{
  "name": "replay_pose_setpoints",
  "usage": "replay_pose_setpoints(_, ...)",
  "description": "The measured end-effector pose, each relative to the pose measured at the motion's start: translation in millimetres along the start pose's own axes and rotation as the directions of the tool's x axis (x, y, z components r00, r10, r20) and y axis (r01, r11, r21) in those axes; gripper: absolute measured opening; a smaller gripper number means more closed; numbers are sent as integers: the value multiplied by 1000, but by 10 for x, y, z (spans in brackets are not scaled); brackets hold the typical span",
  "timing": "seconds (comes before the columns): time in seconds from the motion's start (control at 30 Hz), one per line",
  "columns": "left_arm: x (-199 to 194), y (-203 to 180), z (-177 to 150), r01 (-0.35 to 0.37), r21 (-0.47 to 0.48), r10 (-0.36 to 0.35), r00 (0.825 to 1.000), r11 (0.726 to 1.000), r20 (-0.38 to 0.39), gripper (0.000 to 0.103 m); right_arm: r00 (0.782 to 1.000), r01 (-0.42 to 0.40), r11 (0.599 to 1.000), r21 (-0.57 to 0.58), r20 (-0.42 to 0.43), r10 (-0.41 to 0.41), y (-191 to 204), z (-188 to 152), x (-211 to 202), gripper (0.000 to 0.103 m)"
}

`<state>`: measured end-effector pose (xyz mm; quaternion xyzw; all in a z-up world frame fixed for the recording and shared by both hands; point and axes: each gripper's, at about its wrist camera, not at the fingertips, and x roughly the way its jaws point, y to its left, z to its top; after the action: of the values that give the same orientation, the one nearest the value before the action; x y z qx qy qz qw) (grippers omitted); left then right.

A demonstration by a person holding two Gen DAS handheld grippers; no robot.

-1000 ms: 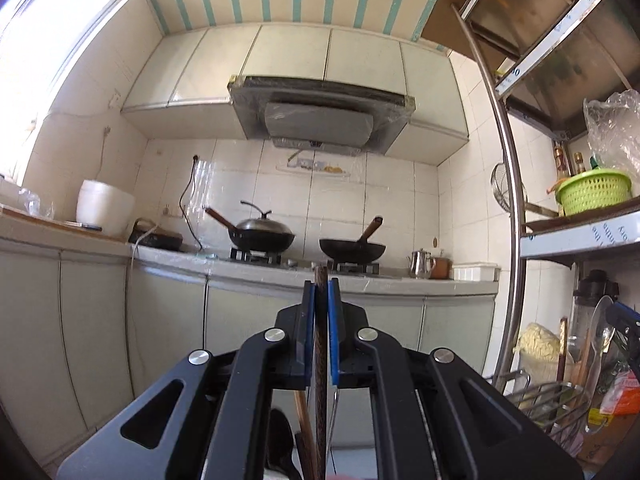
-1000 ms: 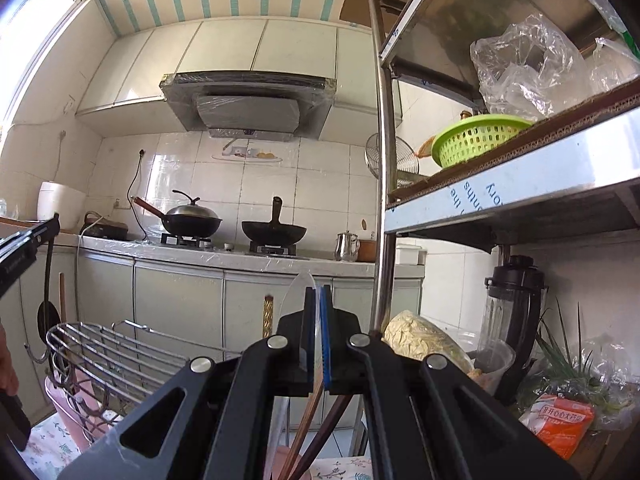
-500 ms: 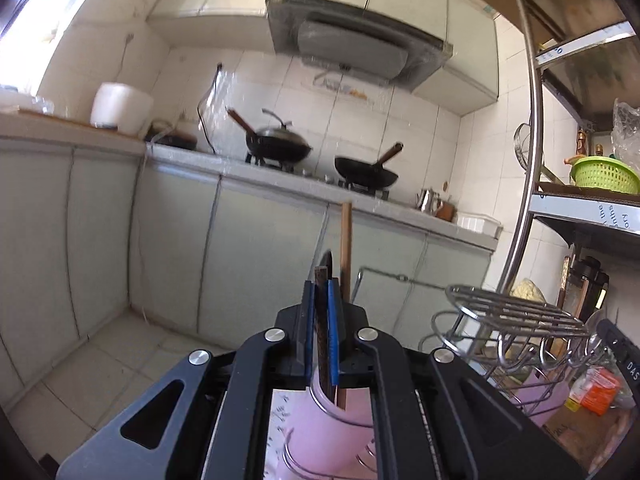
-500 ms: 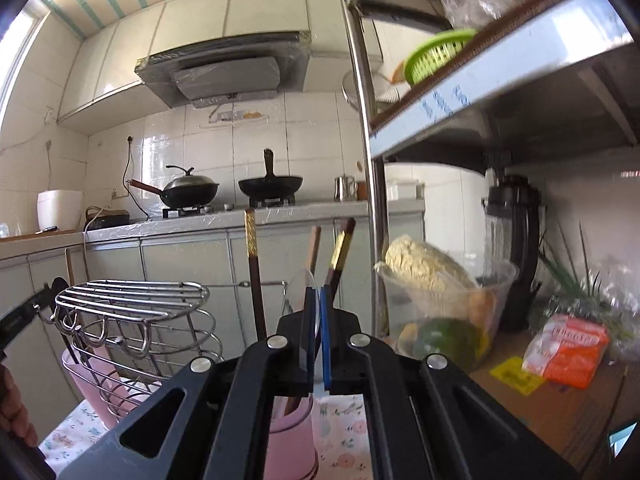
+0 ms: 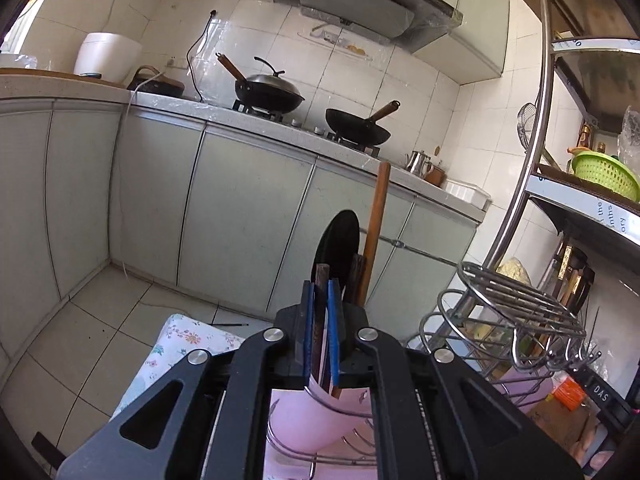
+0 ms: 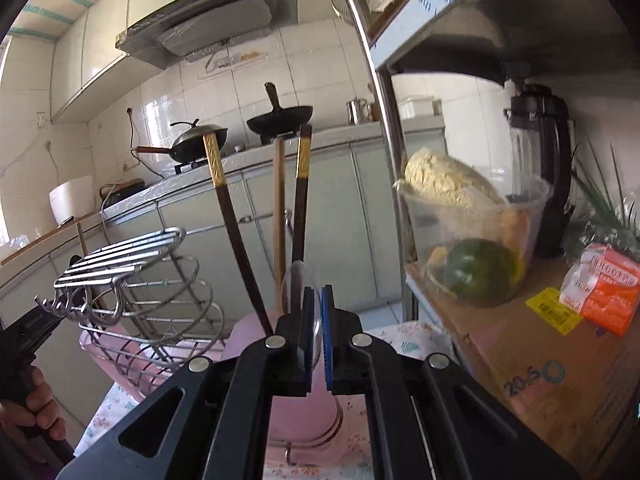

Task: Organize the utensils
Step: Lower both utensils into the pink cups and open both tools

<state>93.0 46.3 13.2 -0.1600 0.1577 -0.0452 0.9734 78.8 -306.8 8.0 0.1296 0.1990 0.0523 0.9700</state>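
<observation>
Left tongs [image 5: 321, 286] pinching dark stick [image 5: 320, 280], right tongs [image 6: 317, 294] pinching clear spoon [image 6: 298, 284], carton [image 6: 560, 364] reading "20.5".

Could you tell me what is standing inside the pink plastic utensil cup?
The pink plastic utensil cup holds two dark gold-banded chopsticks and a wooden handle. Their lower ends are hidden by the cup wall and the right gripper.

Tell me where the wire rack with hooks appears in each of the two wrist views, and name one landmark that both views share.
Left wrist view: the wire rack is at the lower right, right of the left gripper.
Right wrist view: the wire rack is at the lower left, left of the right gripper.
Shared landmark: the uncovered black wok on the stove.
</observation>
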Motion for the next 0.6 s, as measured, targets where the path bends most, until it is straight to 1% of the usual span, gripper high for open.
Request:
replay_pose_setpoints(0.03,-4,1,-5,7,-1,-7,1000,1000,-17,10,1000,-6,1000,2,-13,6,-1,-9,3,4)
replay_pose_setpoints(0.07,-6,1,-5,8,1,-8,1000,1000,-28,19,1000,-7,1000,0,-21,7,0,-15,-2,8)
replay_pose_setpoints(0.1,-17,2,-3,9,1,-9,999,1000,-38,29,1000,-14,1000,-1,-25,14,0,-22,-20,15)
replay_pose_setpoints(0.13,-38,5,2,9,-1,-9,999,1000,-41,33,999,-21,1000,2,-24,21,-1,-27,-50,18)
replay_pose_setpoints(0.17,-61,10,11,10,-4,-10,999,1000,-41,40,999,-23,1000,4,-24,24,-1,-24,-72,20)
replay_pose_setpoints(0.2,-82,11,23,12,-5,-13,999,1000,-40,43,999,-22,1000,4,-26,22,-2,-25,-95,21)
replay_pose_setpoints(0.33,-164,19,56,-4,6,5,998,1000,-56,46,999,-15,1000,21,-45,16,-20,-62,-208,22)
replay_pose_setpoints(0.47,-303,93,66,-21,-12,20,998,1000,-67,46,998,-12,1000,27,-68,14,-45,-172,-374,22)
replay_pose_setpoints(0.53,-408,131,17,-38,5,38,997,999,-66,46,994,-16,1000,18,-112,18,-40,-267,-416,22)
replay_pose_setpoints(0.6,-483,153,-66,-54,30,56,995,998,-85,46,987,-26,1000,9,-157,27,-26,-360,-438,22)
